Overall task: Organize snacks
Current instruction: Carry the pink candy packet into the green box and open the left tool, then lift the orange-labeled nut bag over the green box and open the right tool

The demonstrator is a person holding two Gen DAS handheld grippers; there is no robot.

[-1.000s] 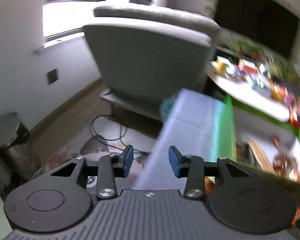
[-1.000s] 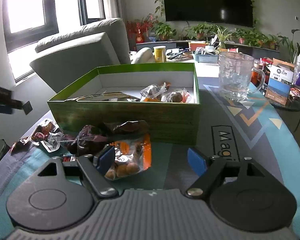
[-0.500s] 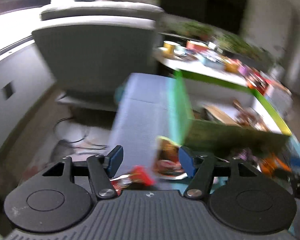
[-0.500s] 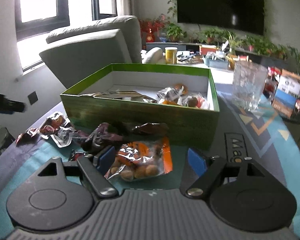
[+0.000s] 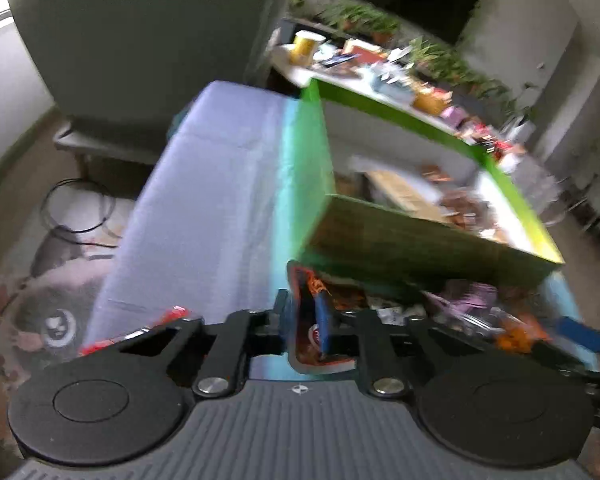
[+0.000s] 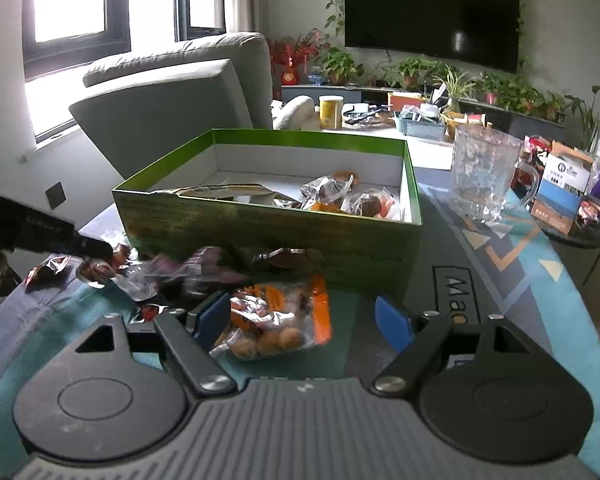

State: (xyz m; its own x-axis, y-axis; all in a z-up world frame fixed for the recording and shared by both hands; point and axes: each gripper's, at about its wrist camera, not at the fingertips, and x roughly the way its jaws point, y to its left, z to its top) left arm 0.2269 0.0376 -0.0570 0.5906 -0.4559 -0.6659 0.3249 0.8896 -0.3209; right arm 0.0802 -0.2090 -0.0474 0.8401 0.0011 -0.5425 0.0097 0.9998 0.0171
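A green box (image 6: 260, 232) with several snacks inside stands on the patterned table mat. Loose wrapped snacks lie in front of it. My left gripper (image 5: 304, 316) has come down at the left end of that pile. Its jaws are closing, and a red-edged snack packet (image 5: 310, 340) is pinched between the blue pads. From the right wrist view, its dark tip (image 6: 96, 246) shows over the left-hand wrappers. My right gripper (image 6: 302, 320) stands open low over the mat. An orange bag of round snacks (image 6: 276, 320) lies between its fingers, untouched by the pads.
A glass mug (image 6: 484, 172) stands right of the box. Small cartons (image 6: 560, 184) sit on a round side table. A grey armchair (image 6: 172, 112) is behind left. A red wrapper (image 5: 172, 314) lies near the mat's edge. Cables (image 5: 76, 208) lie on the floor.
My left gripper swung from the armchair and floor down toward the pile before the box, widened its jaws, then closed them on a packet. The right gripper has hardly moved.
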